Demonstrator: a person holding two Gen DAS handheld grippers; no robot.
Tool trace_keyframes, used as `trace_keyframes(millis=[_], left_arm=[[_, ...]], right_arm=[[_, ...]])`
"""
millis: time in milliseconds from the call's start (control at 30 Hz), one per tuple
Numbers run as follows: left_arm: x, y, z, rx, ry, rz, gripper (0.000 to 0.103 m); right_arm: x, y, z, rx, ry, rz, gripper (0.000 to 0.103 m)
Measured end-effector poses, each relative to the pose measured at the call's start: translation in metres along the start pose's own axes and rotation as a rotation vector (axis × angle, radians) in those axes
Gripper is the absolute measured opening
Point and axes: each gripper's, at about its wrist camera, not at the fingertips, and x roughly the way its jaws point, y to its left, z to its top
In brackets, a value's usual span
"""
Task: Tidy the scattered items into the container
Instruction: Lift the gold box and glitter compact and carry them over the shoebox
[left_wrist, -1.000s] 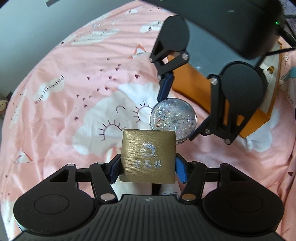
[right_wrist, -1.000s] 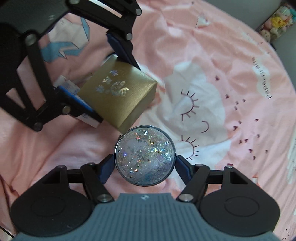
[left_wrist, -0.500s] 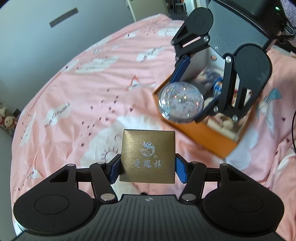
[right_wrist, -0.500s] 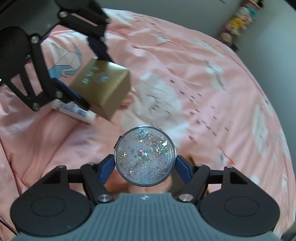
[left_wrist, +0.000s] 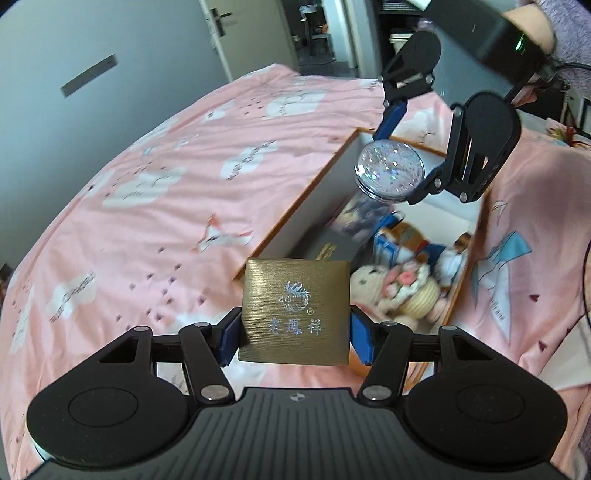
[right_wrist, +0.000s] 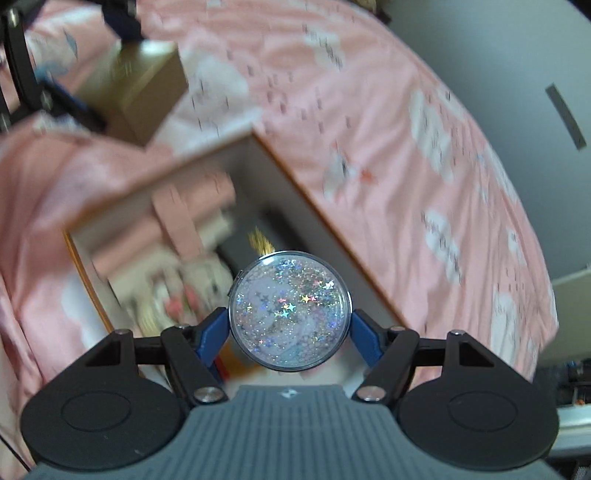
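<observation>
Both grippers have risen from the bedspread (left_wrist: 155, 206) to the container (left_wrist: 291, 225). The left gripper (left_wrist: 294, 334) clamps the gold box (left_wrist: 295, 314); the right gripper (right_wrist: 290, 328) clamps the glitter disc (right_wrist: 290, 310). Simultaneous release risks collision over the crowded interior.

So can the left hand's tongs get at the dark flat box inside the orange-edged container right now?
Probably not. The left tongs are already shut on the gold square box, so they would have to drop it first; the dark flat box itself lies uncovered in the orange-edged container.

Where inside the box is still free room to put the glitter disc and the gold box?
Free: the pale floor along the far wall of the container, beneath the glitter disc. Crowded: the near end with the plush doll, beside the dark box and the gold box.
</observation>
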Motion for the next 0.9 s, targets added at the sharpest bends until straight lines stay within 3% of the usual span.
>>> trace_keyframes(millis=[133,233,533,700,900], left_arm=[[0.016,-0.010,0.012,0.029,-0.001,-0.038,0.069],[0.028,-0.015,0.018,0.042,0.003,-0.050,0.069],[0.058,-0.012,0.024,0.064,0.044,-0.044,0.069],[0.066,-0.002,0.023,0.066,0.076,-0.025,0.069],[0.070,0.011,0.024,0.043,0.091,0.005,0.069]], right_arm=[[0.022,-0.011,-0.026,0.018,0.079,-0.007,0.073],[0.031,-0.020,-0.035,0.062,0.089,-0.010,0.073],[0.057,-0.032,-0.020,0.173,0.011,0.049,0.073],[0.064,-0.027,-0.001,0.194,-0.067,0.143,0.073],[0.084,-0.017,0.020,0.200,-0.103,0.183,0.073]])
